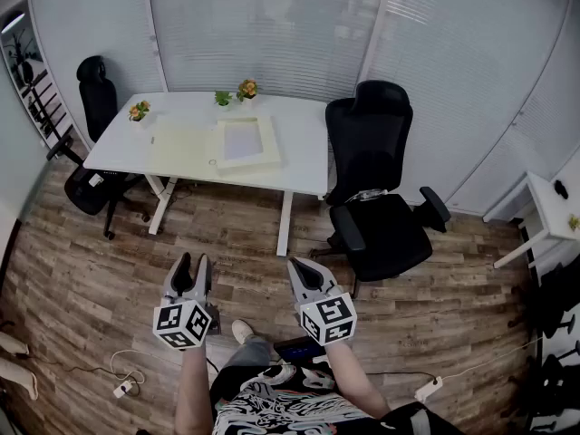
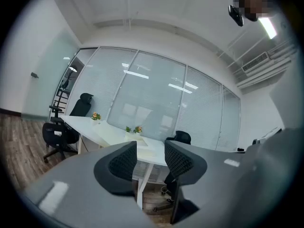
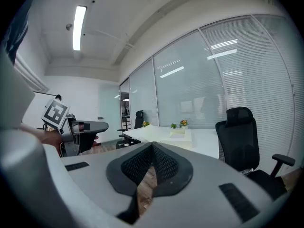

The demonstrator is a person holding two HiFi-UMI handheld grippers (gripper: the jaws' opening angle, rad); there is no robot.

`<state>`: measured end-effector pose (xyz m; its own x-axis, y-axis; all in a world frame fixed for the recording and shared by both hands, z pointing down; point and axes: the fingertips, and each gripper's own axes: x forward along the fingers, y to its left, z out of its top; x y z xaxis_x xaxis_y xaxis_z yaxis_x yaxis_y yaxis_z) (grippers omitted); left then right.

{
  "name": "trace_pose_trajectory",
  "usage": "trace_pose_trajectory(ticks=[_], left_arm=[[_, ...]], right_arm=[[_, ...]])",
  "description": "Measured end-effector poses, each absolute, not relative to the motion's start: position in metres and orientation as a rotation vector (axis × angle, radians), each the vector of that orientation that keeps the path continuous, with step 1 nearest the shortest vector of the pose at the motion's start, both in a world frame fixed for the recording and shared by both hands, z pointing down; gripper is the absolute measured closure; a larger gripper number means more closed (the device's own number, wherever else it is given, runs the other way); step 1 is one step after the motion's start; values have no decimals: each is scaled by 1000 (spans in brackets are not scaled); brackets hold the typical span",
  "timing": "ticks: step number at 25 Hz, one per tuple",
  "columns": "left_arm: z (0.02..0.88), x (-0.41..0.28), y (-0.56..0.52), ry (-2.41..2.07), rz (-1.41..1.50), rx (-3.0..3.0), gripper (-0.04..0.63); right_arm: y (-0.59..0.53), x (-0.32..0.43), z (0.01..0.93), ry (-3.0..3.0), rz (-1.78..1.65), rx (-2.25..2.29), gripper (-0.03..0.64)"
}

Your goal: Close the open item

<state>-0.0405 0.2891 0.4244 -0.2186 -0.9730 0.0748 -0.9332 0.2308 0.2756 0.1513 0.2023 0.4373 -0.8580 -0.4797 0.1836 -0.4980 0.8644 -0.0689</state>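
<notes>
I see the flat cream box (image 1: 245,143) lying open mid-tabletop (image 1: 304,143), lid flat beside it, my left gripper (image 1: 194,263) spread empty, my right gripper (image 1: 299,268) pressed together, both well short of the tabletop.

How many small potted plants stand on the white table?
3. One orange-flowered plant near the left end of the white table; a green plant and another orange-flowered plant side by side at its far edge. None looks hidden.
</notes>
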Motion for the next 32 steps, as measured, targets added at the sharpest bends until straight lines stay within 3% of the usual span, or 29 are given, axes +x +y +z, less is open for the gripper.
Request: trace_pose_trajectory(ticks=[20, 32], left_arm=[[457, -71, 256, -2273, -263, 1602, 439], [501, -194, 156, -2248, -268, 1440, 439]], right_arm=[[147, 162, 455, -2857, 222, 786, 615], [27, 77, 492, -2749, 270, 759, 615]])
